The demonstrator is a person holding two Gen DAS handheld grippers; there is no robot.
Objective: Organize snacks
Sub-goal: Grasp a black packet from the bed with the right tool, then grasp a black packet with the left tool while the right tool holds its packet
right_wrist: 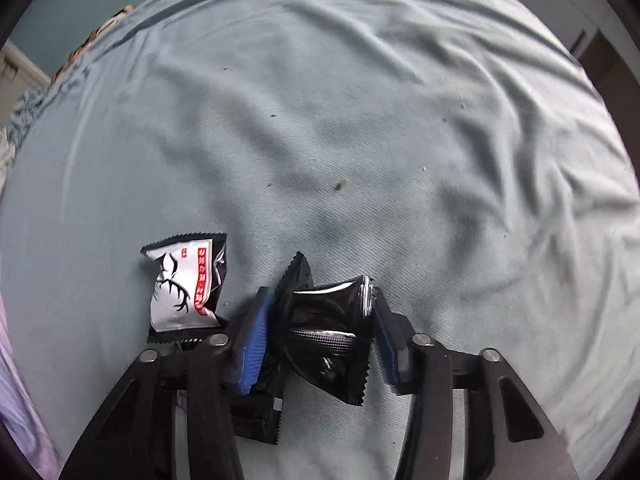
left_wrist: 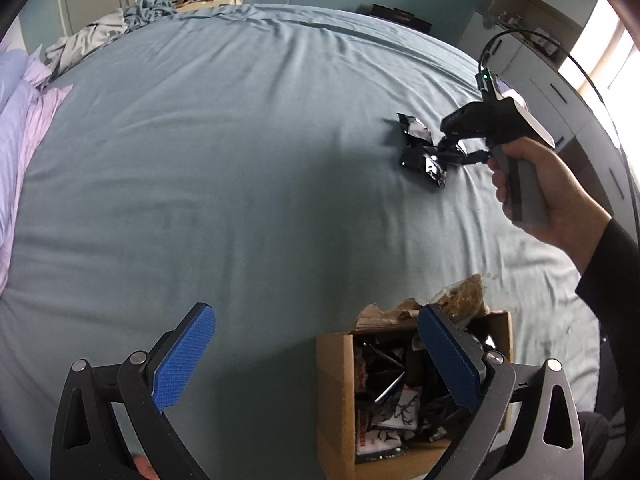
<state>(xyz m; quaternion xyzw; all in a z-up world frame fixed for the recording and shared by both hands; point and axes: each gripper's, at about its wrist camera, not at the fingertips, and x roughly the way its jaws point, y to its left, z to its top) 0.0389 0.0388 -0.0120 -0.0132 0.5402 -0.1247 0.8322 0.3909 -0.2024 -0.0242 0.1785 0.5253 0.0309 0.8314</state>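
Right gripper [right_wrist: 320, 320] fingers pinching a black snack packet [right_wrist: 324, 320] on the bed [right_wrist: 360, 140], left gripper [left_wrist: 316, 360] fingers spread wide above the box [left_wrist: 336, 400].

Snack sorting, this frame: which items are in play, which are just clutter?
In play:
- black snack packet between the right gripper pads
- white antler-print packet on the bed
- cardboard box of snacks
- left gripper, open

Clutter:
- crumpled clothes
- striped bedding
- cabinets
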